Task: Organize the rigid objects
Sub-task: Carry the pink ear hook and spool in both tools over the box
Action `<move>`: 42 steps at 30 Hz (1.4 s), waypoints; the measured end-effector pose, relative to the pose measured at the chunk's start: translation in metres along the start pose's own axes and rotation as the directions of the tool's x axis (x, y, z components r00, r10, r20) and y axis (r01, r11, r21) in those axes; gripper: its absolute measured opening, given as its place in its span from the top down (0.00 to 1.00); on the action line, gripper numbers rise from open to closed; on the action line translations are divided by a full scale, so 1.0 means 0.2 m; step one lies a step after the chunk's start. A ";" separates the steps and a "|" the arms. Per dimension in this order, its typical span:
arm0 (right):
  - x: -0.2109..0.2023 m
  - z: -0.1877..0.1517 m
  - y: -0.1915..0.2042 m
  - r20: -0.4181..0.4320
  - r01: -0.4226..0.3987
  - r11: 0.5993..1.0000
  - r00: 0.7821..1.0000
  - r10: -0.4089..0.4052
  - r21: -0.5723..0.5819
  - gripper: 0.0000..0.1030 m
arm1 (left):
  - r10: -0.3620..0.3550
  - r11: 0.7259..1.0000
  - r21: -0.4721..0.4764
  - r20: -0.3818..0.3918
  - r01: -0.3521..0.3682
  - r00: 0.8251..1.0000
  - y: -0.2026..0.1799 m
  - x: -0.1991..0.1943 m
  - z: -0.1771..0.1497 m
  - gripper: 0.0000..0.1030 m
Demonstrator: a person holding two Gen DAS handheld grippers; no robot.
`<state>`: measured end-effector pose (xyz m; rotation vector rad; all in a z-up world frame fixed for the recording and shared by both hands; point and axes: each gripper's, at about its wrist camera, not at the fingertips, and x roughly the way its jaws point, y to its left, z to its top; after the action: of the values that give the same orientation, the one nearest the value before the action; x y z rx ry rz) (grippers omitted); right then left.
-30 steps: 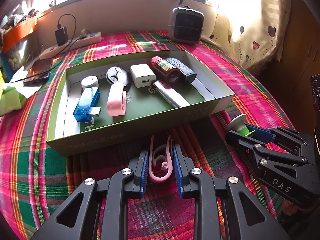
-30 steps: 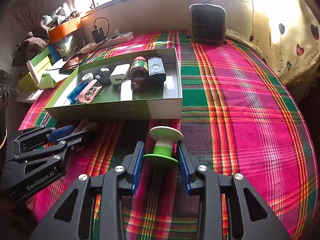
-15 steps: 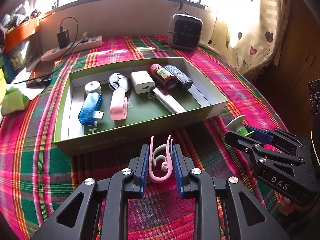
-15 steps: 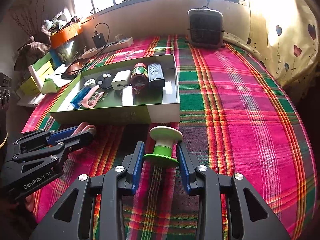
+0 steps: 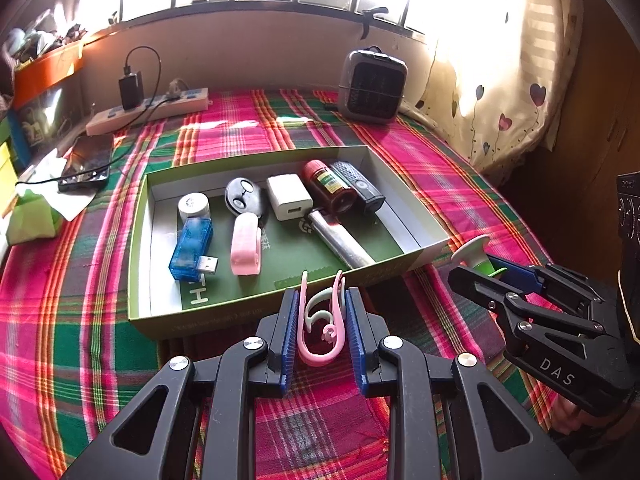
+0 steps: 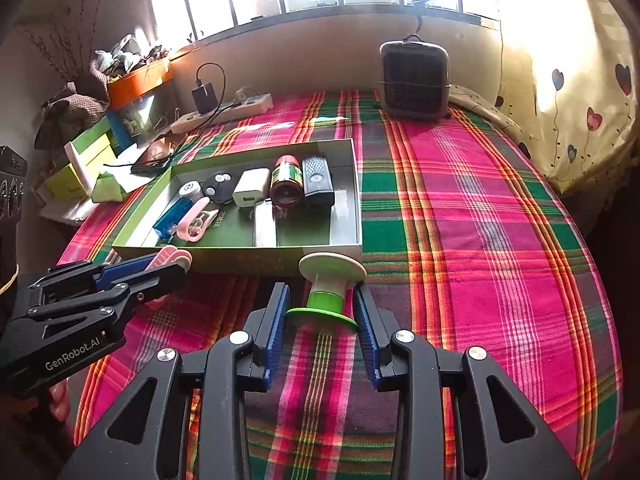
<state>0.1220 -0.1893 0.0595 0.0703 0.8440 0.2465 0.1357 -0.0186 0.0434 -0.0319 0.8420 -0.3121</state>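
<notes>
My left tongs [image 5: 322, 324] pinch the springy pink clip [image 5: 320, 320] and my right [image 6: 322, 312] clamp the green spool [image 6: 326, 294] – both just short of the box [image 5: 156, 320] – so either could snag its near wall and pop free.

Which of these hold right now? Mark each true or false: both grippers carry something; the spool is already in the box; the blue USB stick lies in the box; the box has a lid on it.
1. Both grippers carry something. True: the left gripper clamps a pink clip, the right gripper a green spool.
2. The spool is in the box. False: it is held outside the green box.
3. The blue USB stick lies in the box. True.
4. The box is lidded. False: it is open on top.
</notes>
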 end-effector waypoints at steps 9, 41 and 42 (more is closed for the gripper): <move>0.02 0.10 0.02 0.014 -0.007 1.000 1.000 0.008 -0.019 0.67 | 0.002 1.000 -0.006 0.010 -0.002 1.000 0.02 0.02 0.09 0.78; 0.37 0.26 0.03 -0.093 -0.042 0.998 0.995 0.039 -0.038 0.67 | 0.011 0.999 -0.038 -0.067 -0.014 0.998 0.10 0.32 0.20 0.78; 0.37 0.26 0.03 -0.094 -0.042 0.998 0.995 0.038 -0.039 0.67 | 0.010 0.999 -0.037 -0.067 -0.012 0.998 0.09 0.33 0.20 0.78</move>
<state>0.2074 -0.1639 0.0406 0.0373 0.9305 0.3068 0.2114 -0.0230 0.0196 -0.0521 0.9137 -0.2881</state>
